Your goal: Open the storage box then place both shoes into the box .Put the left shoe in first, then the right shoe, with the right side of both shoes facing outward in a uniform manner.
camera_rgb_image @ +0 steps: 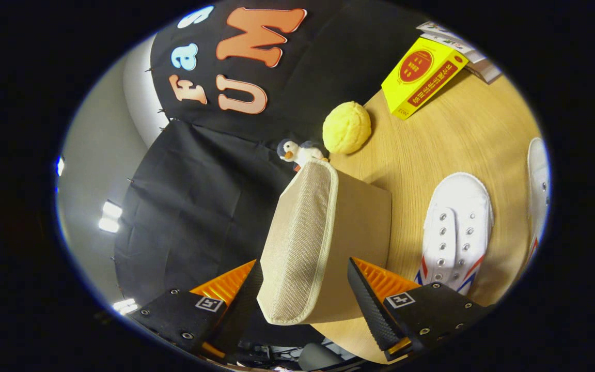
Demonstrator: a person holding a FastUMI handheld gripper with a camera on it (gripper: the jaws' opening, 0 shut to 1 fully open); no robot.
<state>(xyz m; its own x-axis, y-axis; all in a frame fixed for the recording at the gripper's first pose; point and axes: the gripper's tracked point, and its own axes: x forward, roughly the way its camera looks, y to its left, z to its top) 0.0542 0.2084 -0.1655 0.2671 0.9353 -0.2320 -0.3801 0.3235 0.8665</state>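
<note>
Two white shoes (456,227) lie on the table (432,150); my tongs (305,289) stand apart around the storage box lid (300,243).

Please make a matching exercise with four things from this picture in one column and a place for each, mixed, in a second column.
1. box lid
2. penguin toy
3. yellow ball
4. white shoe

A. beside the yellow carton
B. between the fingers of the open gripper
C. just beyond the lid's far end
D. on the table, beside the lid

Pairs: 1-B, 2-C, 3-A, 4-D
</note>
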